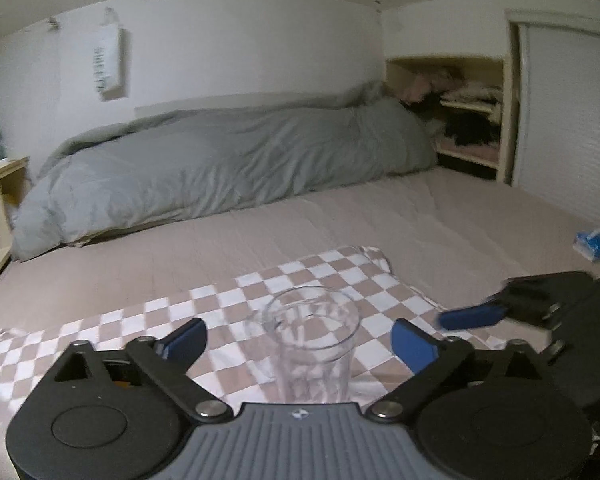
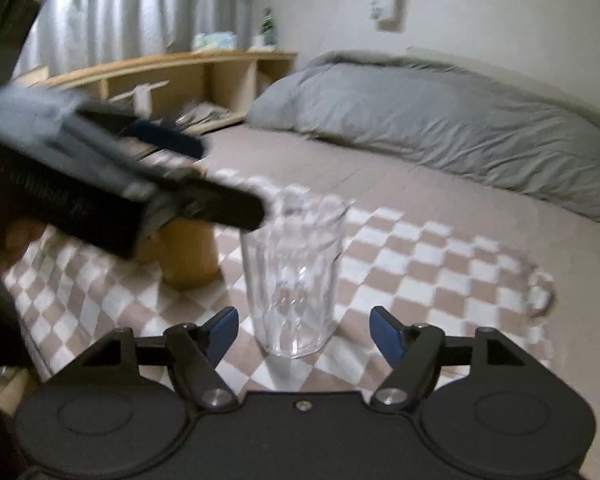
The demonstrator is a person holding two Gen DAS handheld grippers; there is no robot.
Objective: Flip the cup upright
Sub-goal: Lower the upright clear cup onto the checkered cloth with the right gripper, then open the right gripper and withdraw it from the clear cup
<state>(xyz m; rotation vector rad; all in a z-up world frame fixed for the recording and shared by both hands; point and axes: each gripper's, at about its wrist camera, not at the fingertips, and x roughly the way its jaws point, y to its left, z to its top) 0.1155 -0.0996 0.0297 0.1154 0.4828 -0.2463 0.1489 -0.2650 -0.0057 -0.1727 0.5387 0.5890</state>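
Note:
A clear faceted glass cup (image 1: 312,344) stands upright, mouth up, on a brown and white checkered cloth (image 1: 204,304). It also shows in the right wrist view (image 2: 292,280). My left gripper (image 1: 300,344) is open, its blue fingertips on either side of the cup and apart from it. My right gripper (image 2: 304,332) is open, its jaws on either side of the cup's base without touching. The right gripper also shows in the left wrist view (image 1: 500,312), at the right. The left gripper appears blurred in the right wrist view (image 2: 172,168), above the cup's left.
A tan cylinder (image 2: 188,256) stands on the cloth left of the cup. A grey duvet (image 1: 228,160) lies along the bed's far side. A wooden shelf unit (image 2: 172,76) stands beyond the bed. A blue and white packet (image 1: 592,244) lies at the right.

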